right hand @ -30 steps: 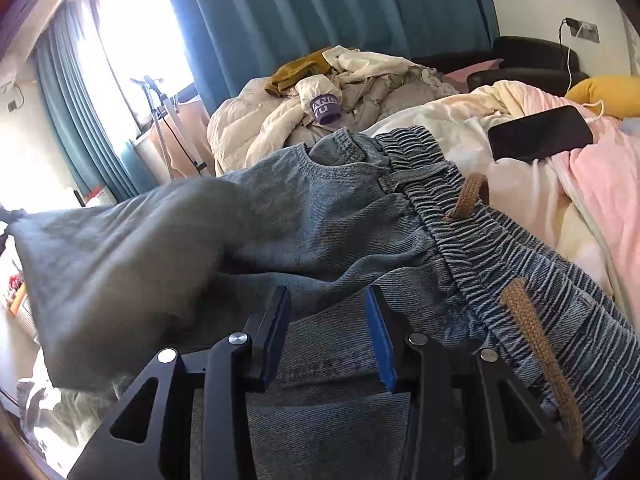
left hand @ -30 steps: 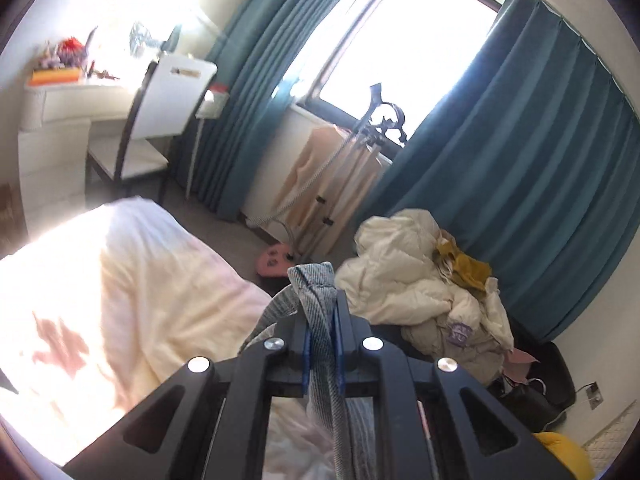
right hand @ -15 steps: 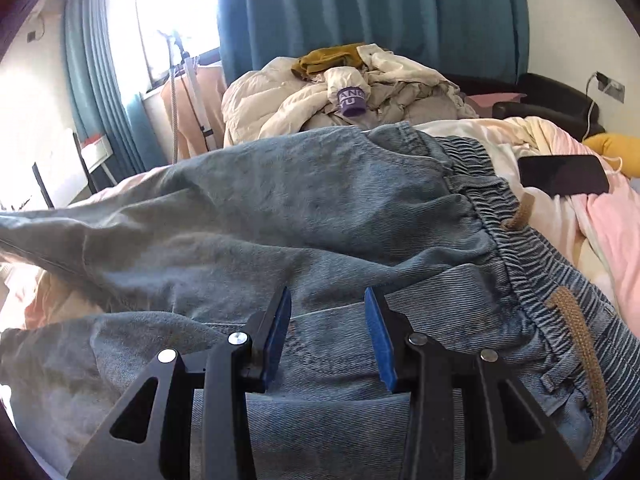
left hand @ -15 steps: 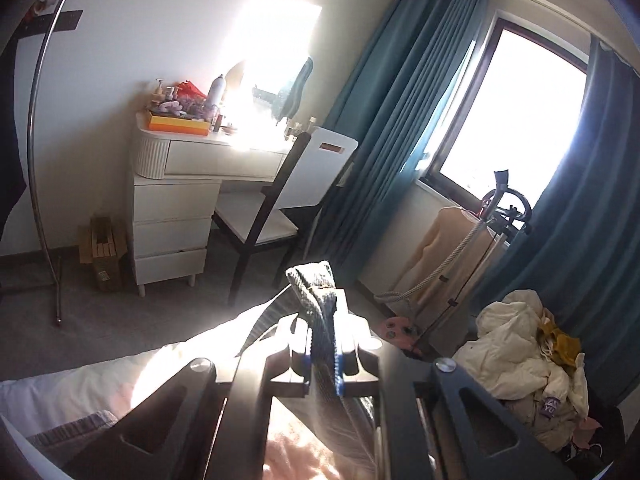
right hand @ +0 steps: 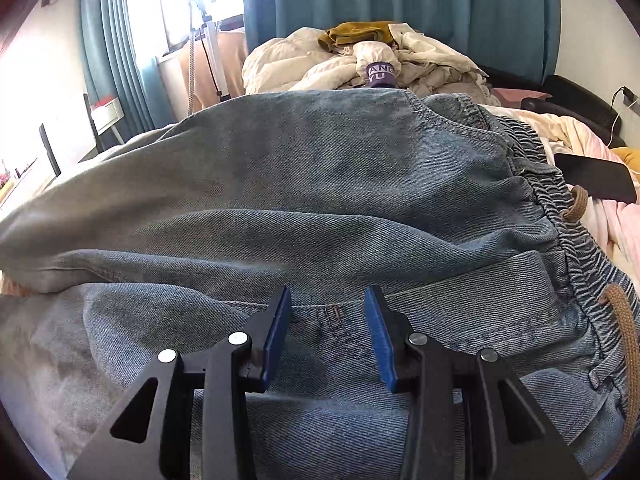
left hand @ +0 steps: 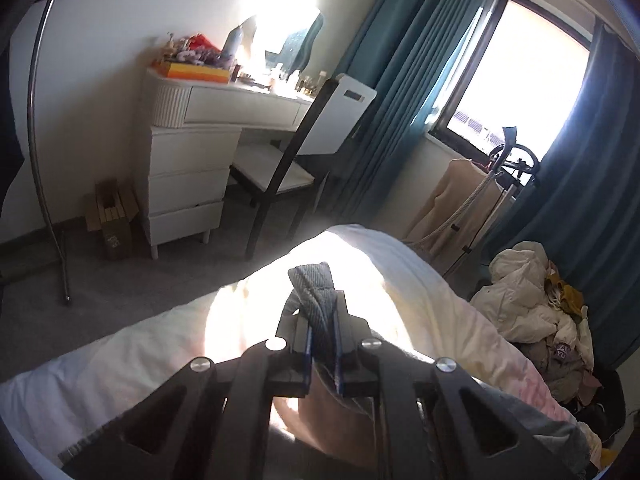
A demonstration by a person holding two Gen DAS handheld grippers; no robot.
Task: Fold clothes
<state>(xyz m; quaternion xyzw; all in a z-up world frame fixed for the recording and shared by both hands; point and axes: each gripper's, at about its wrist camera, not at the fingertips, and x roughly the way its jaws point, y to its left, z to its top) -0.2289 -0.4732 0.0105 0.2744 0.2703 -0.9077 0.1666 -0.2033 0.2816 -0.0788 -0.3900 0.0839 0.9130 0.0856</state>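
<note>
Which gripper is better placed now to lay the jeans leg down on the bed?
The left gripper: it is already shut on a fold of the jeans above the bed. The right gripper is open over the denim, gripping nothing.

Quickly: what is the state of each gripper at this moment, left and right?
Left gripper: shut on a fold of the jeans.
Right gripper: open, jaws apart over the jeans, holding nothing.

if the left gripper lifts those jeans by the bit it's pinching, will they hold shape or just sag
Likely sag: the jeans already drape in soft folds over the bed. The left gripper pinches only a thin bunched edge, so the rest would probably hang. Thick denim and elastic waistband suggest some weight.
</note>
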